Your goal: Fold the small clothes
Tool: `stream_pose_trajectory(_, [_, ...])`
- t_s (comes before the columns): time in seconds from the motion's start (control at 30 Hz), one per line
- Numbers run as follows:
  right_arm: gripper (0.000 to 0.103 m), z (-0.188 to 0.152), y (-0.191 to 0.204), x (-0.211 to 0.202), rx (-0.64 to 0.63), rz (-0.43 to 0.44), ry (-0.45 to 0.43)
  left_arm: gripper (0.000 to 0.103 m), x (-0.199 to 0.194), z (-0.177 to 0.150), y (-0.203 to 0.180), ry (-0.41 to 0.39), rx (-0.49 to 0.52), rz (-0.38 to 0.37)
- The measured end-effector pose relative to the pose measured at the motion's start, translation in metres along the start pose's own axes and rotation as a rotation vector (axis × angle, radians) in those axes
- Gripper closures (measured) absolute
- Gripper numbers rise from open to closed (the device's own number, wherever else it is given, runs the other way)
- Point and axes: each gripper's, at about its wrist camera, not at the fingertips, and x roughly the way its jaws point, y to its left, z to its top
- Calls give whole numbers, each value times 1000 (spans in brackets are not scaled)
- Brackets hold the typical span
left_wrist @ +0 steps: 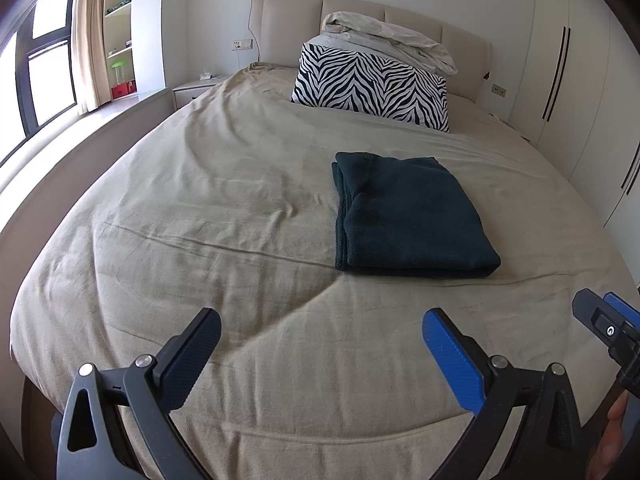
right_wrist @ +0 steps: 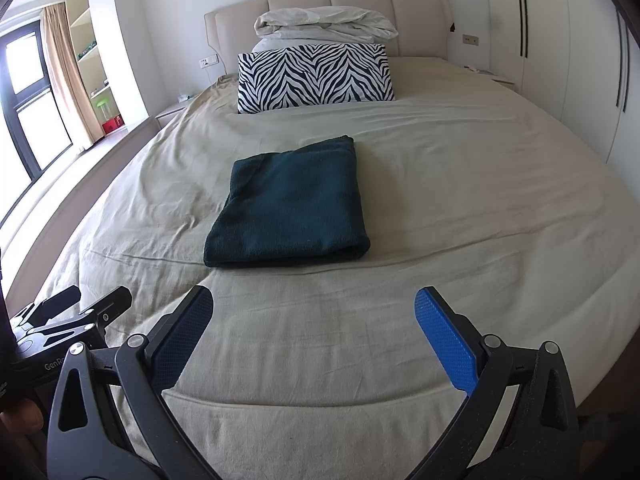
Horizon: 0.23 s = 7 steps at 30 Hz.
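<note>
A dark teal garment lies folded into a neat rectangle on the beige bed sheet; it also shows in the right wrist view. My left gripper is open and empty, held over the foot of the bed, well short of the garment and to its left. My right gripper is open and empty, also near the foot of the bed, in front of the garment. The right gripper shows at the left wrist view's right edge, and the left gripper at the right wrist view's lower left.
A zebra-print pillow leans at the headboard with a bundled white duvet on top. A nightstand, shelves and a window stand to the left. White wardrobe doors line the right side.
</note>
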Motion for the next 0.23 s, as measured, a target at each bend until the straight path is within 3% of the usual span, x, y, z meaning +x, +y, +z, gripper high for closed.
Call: stream_pose_trajectory(0.23, [0,0,-1,0,1,-1,1,0,0,1,0,-11,17,-2])
